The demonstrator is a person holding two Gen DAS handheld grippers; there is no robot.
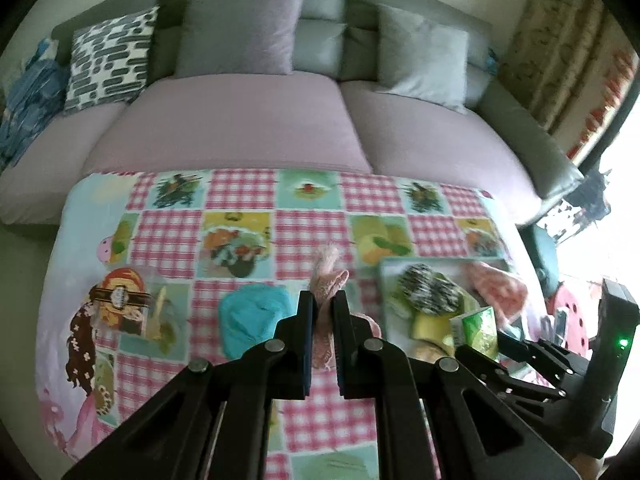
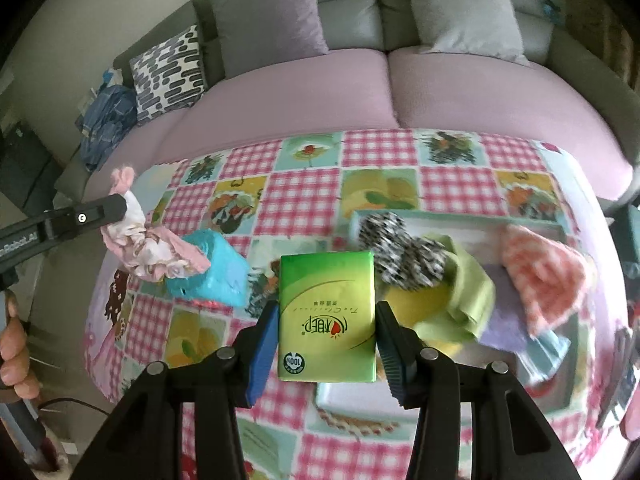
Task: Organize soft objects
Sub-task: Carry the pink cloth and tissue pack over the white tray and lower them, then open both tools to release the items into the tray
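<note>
Between the right gripper's [image 2: 326,344] jaws a green tissue pack [image 2: 327,316] is clamped, above the checked tablecloth [image 2: 384,152]. Pink fabric [image 1: 326,284] is pinched in the left gripper's [image 1: 323,304] nearly closed jaws.

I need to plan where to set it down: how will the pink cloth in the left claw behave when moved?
Probably floppy: the pink cloth droops in loose folds below the left claw. Likely light, since a pinch on one bunched part holds it all. It may swing and drag across the blue pack.
</note>
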